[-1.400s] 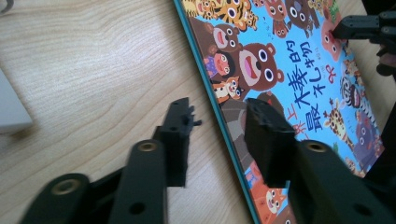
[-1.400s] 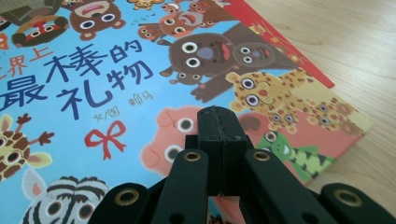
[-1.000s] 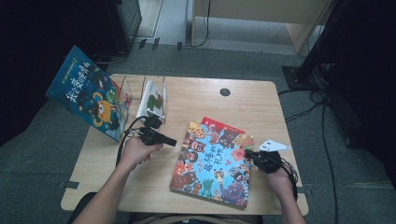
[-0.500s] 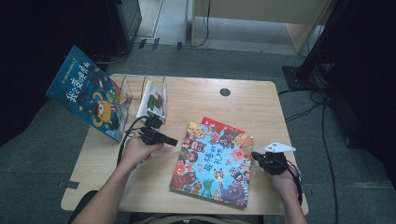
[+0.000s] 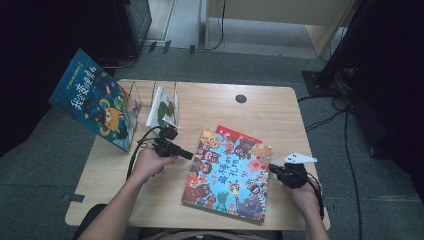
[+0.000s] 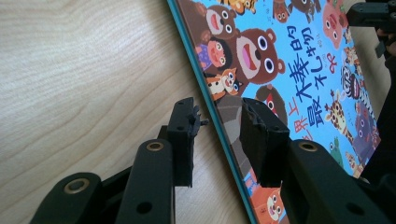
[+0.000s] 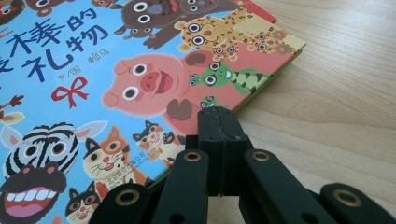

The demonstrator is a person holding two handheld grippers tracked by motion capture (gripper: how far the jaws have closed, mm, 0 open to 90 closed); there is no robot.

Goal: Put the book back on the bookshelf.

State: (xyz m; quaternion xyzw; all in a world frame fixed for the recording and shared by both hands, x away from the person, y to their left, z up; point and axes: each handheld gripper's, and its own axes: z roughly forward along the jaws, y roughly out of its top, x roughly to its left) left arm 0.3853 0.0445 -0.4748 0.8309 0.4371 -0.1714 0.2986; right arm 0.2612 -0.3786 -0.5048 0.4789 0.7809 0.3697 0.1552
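In the left gripper view we lose the picture book [image 6: 299,88] past the top and bottom edges

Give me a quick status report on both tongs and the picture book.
Left tongs open, just been widening, astride picture book's left edge, not pinching. Right tongs shut, empty, at its right edge. Book flat on table. Nothing in the way.

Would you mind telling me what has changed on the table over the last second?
The left gripper has just been opening its jaws; they now stand apart astride the left edge of the picture book, not pressing it. The right gripper, jaws shut, has shifted slightly at the book's right edge. The book, the blue book leaning at the rack and the table stayed put.
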